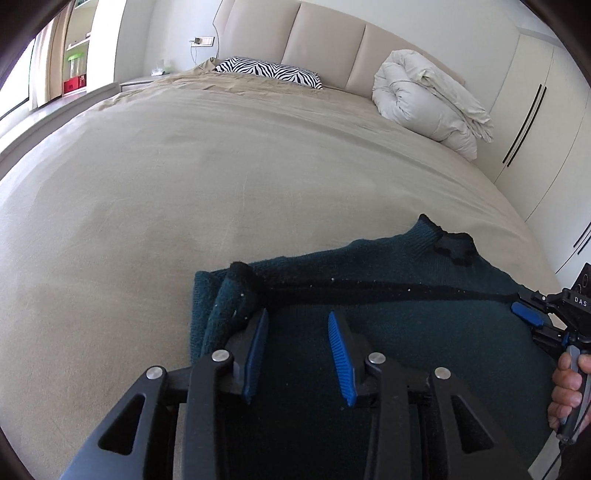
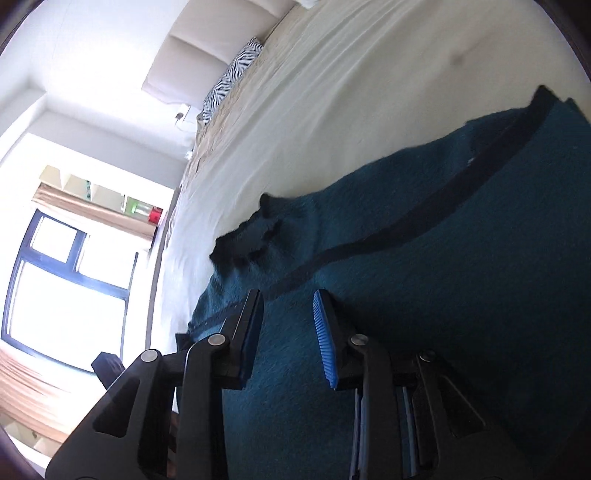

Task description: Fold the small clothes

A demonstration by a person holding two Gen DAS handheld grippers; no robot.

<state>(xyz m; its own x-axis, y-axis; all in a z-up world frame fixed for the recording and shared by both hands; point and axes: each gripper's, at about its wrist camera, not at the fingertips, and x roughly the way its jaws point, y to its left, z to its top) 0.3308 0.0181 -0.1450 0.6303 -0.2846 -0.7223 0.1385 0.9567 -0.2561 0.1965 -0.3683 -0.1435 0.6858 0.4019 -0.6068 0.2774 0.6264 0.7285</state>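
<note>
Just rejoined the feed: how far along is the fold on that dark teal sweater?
Done: one sleeve lies folded in over the sweater on the bed. In hand: nothing; left gripper and right gripper stand open above it. Left: the body looks spread wide, apparently unfolded.

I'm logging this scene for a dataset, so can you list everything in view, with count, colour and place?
sweater: one, dark teal with a black stripe, near edge of the bed
bed: one, beige cover
zebra pillow: one, black and white, at the headboard
duvet: one, cream, rolled, far right of the bed
headboard: one, beige, padded
wardrobe: one, white, right wall
window: one, dark frame
left gripper: black, blue pads, open over the sweater
right gripper: same, open
hand: one, on the right gripper's handle
</note>
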